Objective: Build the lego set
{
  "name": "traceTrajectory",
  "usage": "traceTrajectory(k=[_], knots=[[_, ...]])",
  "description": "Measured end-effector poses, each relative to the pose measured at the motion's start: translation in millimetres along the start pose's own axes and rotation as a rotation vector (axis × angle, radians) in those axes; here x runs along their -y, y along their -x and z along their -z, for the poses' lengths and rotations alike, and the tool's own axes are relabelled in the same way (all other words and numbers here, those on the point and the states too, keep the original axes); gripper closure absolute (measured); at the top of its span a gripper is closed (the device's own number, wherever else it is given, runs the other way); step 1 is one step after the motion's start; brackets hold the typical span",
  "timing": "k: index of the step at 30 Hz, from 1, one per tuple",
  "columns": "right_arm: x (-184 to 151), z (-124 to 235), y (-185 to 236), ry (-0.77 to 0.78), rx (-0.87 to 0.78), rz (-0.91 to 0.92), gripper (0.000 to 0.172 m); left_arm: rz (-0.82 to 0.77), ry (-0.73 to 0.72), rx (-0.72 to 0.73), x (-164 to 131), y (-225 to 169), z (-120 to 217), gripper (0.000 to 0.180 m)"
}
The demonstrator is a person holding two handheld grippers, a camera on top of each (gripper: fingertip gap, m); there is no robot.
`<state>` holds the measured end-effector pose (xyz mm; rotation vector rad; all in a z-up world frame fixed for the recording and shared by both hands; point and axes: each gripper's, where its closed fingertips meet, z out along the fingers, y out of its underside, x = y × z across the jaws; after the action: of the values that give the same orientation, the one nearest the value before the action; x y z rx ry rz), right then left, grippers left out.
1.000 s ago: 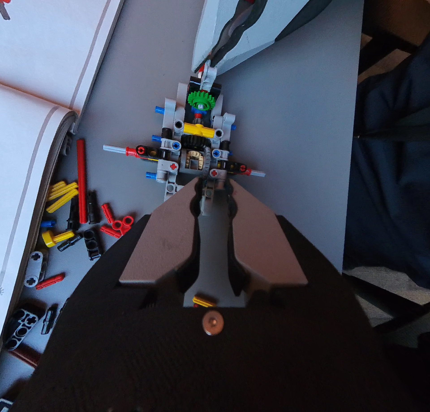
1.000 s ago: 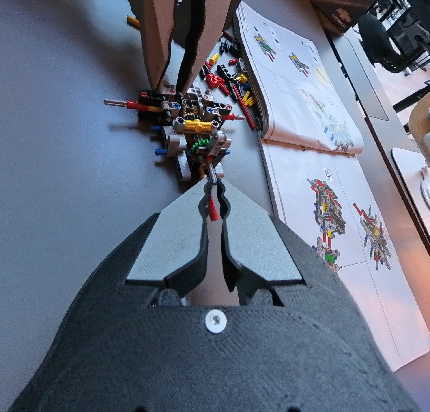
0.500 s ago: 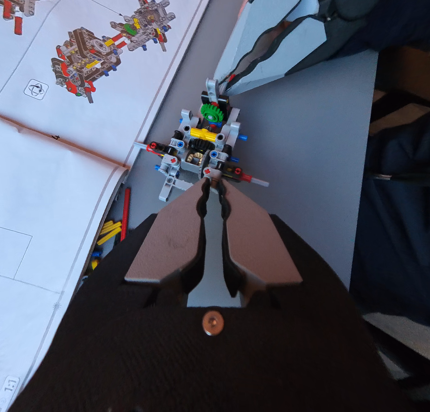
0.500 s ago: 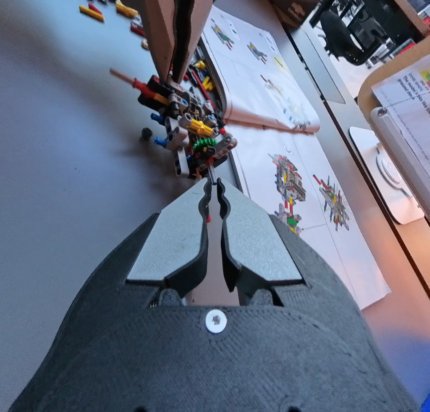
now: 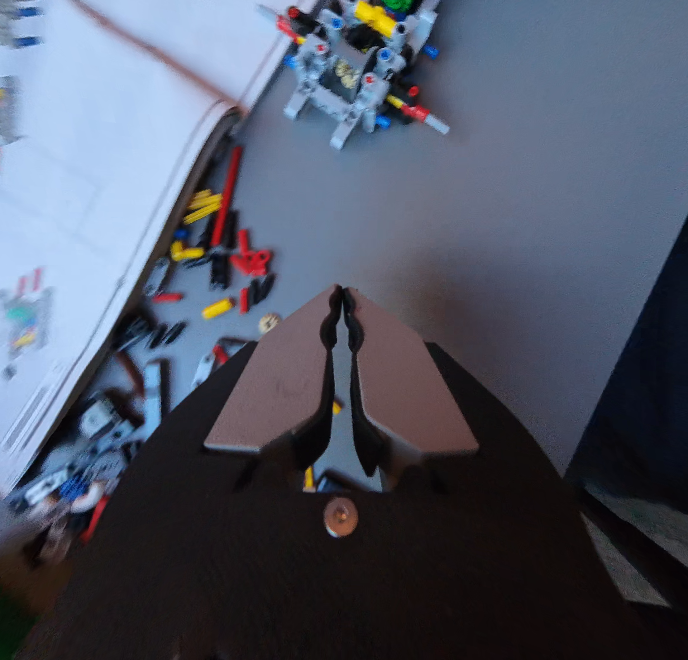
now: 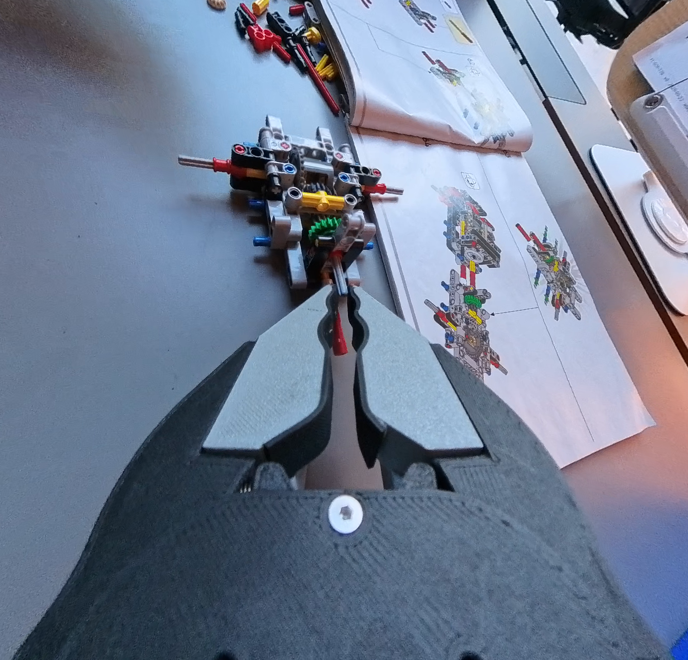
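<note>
A small model of grey beams, a green gear and a yellow connector (image 6: 309,195) lies on the grey table, beside an open instruction booklet (image 6: 484,269). My right gripper (image 6: 340,292) is shut on a grey axle (image 6: 339,275) that sticks out of the model's near end. A red piece (image 6: 338,335) on that axle lies between the fingers behind the tips. In the blurred left wrist view the model (image 5: 357,64) sits far ahead. My left gripper (image 5: 341,290) is shut above bare table, with nothing showing between its tips.
Loose red, yellow and black parts (image 5: 223,254) lie along the booklet's edge (image 5: 111,102), left of my left gripper, and show far off in the right wrist view (image 6: 283,27). A tan gear (image 5: 268,322) lies by the left finger. Dark blue cloth (image 5: 651,344) hangs past the table's right edge. My hands' fingertips stand some 20 cm from each other. It is some 5 cm from my right tips to the yellow connector (image 6: 309,195). Seen from the left wrist view (image 5: 388,24) as well.
My left gripper closed at the model's near end, then drew back from it with nothing in the pads. My right gripper has stayed shut on the axle.
</note>
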<state>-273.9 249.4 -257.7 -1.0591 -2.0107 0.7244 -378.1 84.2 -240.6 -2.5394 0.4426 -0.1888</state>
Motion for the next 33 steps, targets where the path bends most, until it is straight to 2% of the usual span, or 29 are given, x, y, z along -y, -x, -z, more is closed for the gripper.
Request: traceTrajectory(k=[3,6,9,12,15,20,24,27,29,33], knots=[[-2.4,-2.8,0.1,0.020,-0.015,0.023,0.171,0.079,-0.035,0.020,-19.2,11.0,39.8,0.180],[-2.8,-4.5,-1.5,0.025,-0.030,0.038,0.170,0.138,-0.053,0.108,-51.2,12.7,83.7,0.180],[-2.6,-4.5,-3.5,0.021,-0.034,0.030,0.167,0.223,-0.090,0.169,-90.0,0.3,117.0,0.180],[-1.6,-3.5,-6.1,0.009,-0.047,0.024,0.157,0.310,-0.135,0.187,-128.9,-22.6,131.8,0.180],[-0.1,-1.9,-9.3,-0.003,-0.082,0.033,0.142,0.376,-0.133,0.236,-177.1,-44.8,135.2,0.179],[1.2,-0.5,-13.3,-0.006,-0.167,0.086,0.137,0.548,-0.213,0.257,-252.2,-84.3,140.7,0.178],[1.2,1.9,-21.7,0.004,-0.262,0.110,0.130,0.736,-0.266,0.293,-324.0,-105.6,150.4,0.176],[3.3,8.3,-33.8,0.005,-0.361,0.121,0.125,0.886,-0.372,0.287,-371.8,-119.2,150.5,0.173],[7.2,17.2,-44.1,-0.020,-0.433,0.103,0.124,1.001,-0.445,0.271,-407.2,-126.9,138.9,0.171],[13.2,43.3,-62.2,-0.121,-0.557,-0.026,0.128,1.237,-0.633,0.191,-475.9,-147.1,93.4,0.170]])
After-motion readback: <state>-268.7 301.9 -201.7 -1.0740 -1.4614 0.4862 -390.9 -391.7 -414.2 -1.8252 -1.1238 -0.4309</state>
